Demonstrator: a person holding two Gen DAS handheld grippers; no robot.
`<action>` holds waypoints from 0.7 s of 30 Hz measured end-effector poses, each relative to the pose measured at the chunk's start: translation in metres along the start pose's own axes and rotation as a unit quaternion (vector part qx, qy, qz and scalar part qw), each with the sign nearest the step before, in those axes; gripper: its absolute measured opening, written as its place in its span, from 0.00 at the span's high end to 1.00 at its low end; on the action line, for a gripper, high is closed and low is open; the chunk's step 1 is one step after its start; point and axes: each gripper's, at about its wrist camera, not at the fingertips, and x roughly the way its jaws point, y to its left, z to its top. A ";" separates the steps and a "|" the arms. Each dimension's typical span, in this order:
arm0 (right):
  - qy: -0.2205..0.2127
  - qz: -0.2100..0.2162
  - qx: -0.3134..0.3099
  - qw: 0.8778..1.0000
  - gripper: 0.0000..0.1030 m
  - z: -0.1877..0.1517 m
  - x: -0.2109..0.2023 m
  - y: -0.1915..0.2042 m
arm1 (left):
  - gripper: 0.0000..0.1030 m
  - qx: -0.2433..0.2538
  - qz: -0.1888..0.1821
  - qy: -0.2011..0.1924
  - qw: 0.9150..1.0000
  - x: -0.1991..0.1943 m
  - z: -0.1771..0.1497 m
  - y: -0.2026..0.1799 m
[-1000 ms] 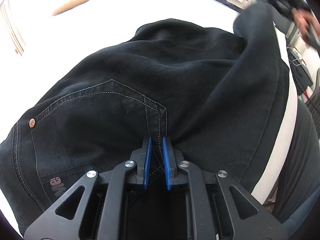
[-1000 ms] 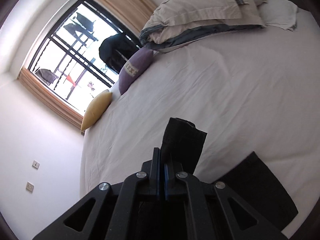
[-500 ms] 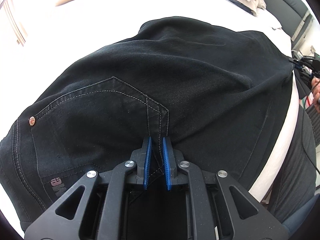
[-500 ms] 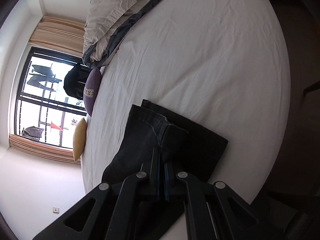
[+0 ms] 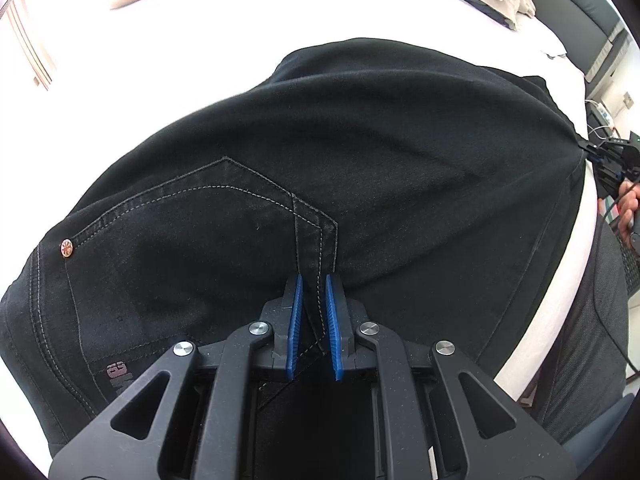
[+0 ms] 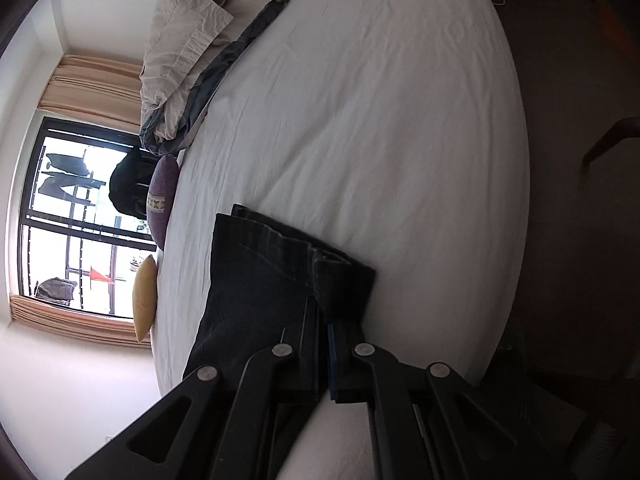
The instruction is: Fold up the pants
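Observation:
Black jeans (image 5: 360, 160) lie spread over the white bed sheet (image 5: 160, 60), back pocket and a copper rivet (image 5: 66, 248) facing up. My left gripper (image 5: 314, 292) is shut on the pants, its blue pads pinching the stitched seam below the pocket. At the far right of the left wrist view, my right gripper (image 5: 586, 148) holds the pants' other end near the bed's edge. In the right wrist view the pants (image 6: 264, 280) lie folded on the sheet (image 6: 380, 120), with the right gripper (image 6: 322, 320) shut on their near edge.
Rumpled beige and grey bedding (image 6: 188, 40) is piled at the head of the bed. A purple cushion (image 6: 162, 200) and a yellow cushion (image 6: 144, 300) lie beside the window (image 6: 80, 220). Dark floor (image 6: 568, 240) borders the mattress. A person's hand (image 5: 628, 208) grips the right tool.
The right gripper has rolled and come down, bringing the raised trouser end onto the bed near its edge. The fabric now lies flatter. The left gripper keeps its grip on the seam.

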 end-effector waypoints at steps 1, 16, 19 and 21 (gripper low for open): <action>-0.002 0.002 0.000 1.000 0.96 0.002 -0.001 0.002 | 0.89 0.004 0.004 -0.001 1.000 0.000 0.001 -0.001; -0.067 -0.151 -0.080 0.983 0.48 0.021 -0.049 0.038 | 0.88 0.008 0.006 -0.018 1.000 0.007 0.007 -0.009; -0.037 -0.112 -0.190 0.975 0.48 0.024 -0.037 0.091 | 0.88 0.009 0.004 -0.022 1.000 0.001 -0.006 -0.004; 0.013 -0.088 -0.288 0.954 0.46 0.020 -0.011 0.130 | 0.88 0.008 0.001 -0.024 1.000 -0.001 -0.013 0.001</action>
